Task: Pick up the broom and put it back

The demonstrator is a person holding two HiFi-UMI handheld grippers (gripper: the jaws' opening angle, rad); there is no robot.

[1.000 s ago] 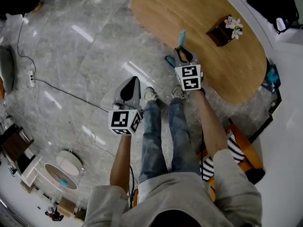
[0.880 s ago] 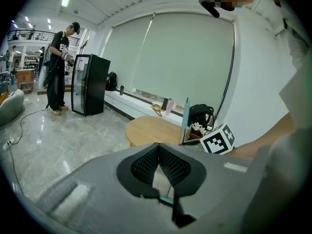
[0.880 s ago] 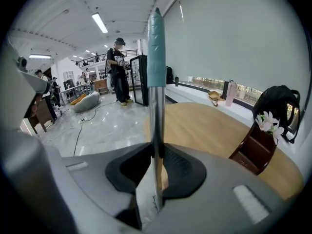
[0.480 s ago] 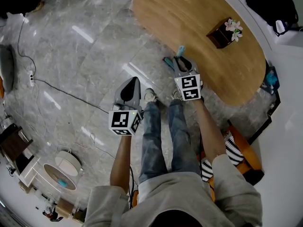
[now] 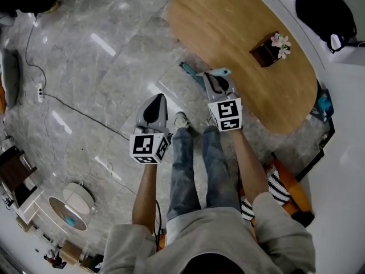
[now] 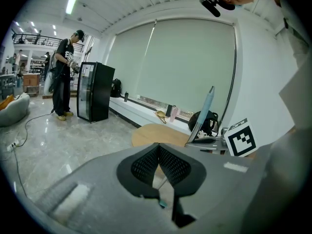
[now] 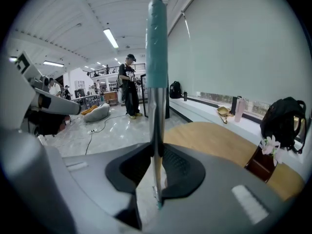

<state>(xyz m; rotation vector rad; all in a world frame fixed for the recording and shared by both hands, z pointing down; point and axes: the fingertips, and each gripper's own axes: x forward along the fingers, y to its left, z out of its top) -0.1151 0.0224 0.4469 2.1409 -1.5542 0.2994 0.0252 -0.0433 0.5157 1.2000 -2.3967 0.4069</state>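
The broom is a thin metal pole with a teal grip on top and a teal head that shows low near the floor. My right gripper is shut on the pole, which stands nearly upright between its jaws. In the head view the right gripper is at the edge of the wooden table, with the teal grip just past its tips. From the left gripper view the broom handle rises at the right. My left gripper hangs over the floor to the left, jaws shut on nothing.
An oval wooden table carries a dark box with flowers. A black backpack lies beyond it. A cable and power strip cross the marble floor at left. The person's shoes are between the grippers. A black fridge stands far off.
The right gripper has lifted the broom. Its handle has swung more upright toward the camera, and the teal head has shifted left and farther away on the floor. The left gripper has stayed put.
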